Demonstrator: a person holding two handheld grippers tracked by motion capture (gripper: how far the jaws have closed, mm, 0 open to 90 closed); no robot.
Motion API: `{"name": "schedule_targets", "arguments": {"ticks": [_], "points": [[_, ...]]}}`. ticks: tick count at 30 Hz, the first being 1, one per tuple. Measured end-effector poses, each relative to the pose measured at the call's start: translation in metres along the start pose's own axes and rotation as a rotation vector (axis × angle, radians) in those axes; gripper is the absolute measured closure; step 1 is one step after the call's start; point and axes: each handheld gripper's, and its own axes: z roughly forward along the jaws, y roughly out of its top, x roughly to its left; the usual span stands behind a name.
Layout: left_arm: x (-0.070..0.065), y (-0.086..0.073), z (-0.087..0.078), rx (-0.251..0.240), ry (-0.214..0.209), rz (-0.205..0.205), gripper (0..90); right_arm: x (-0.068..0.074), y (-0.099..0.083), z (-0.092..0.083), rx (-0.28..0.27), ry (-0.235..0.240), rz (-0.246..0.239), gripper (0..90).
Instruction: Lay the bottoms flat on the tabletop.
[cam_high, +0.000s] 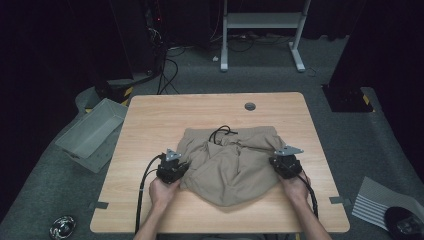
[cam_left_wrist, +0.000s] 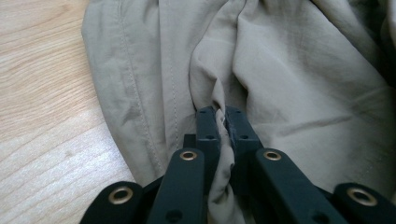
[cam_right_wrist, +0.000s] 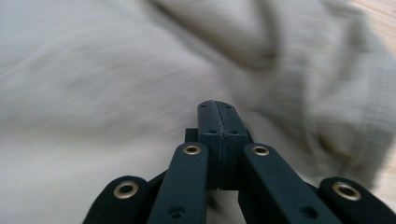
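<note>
While left tool (cam_left_wrist: 218, 114) pinches crumpled beige fabric shorts (cam_high: 230, 162), right tool (cam_right_wrist: 217, 108) shut w/ nothing between jaws; lift risks lopsided drag across wooden tabletop (cam_high: 160, 112).

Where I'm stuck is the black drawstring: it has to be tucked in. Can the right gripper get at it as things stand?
Probably yes. The right gripper sits shut and empty at the tan garment's right edge, while the drawstring lies exposed on top near the far edge, nothing covering it. Left gripper stays busy, pinching a fold.

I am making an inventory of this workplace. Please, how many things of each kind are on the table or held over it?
Beige garment: 1
Black cord on the garment: 1
Left gripper and right gripper: 2
Total: 4
</note>
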Motion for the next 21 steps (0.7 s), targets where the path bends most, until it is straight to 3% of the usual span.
{"name": "schedule_targets", "arguments": {"ticks": [4,6,9,12,14,18,21], "points": [[0.002,-0.003,-0.003,-0.016,0.009,-0.014,82.9,-0.014,0.004,0.004,0.008,-0.027,0.041,86.6],[0.002,-0.005,-0.003,-0.034,0.001,-0.028,71.4,-0.013,0.003,0.000,-0.008,-0.003,0.060,76.5],[0.000,-0.006,0.000,-0.054,0.006,-0.022,57.5,0.003,0.002,-0.014,-0.058,0.044,0.043,65.7],[-0.003,-0.007,0.005,-0.081,0.034,-0.011,51.7,0.024,0.000,-0.025,-0.079,0.102,0.008,58.4],[-0.006,-0.006,0.006,-0.078,0.054,0.004,51.1,0.035,-0.001,-0.026,-0.068,0.111,-0.026,55.8],[-0.008,-0.005,0.007,-0.072,0.076,0.025,48.8,0.046,-0.007,-0.014,-0.006,0.123,-0.061,55.8],[-0.008,-0.005,0.007,-0.072,0.083,0.019,46.8,0.040,-0.004,-0.008,-0.004,0.137,-0.059,68.8]]}}
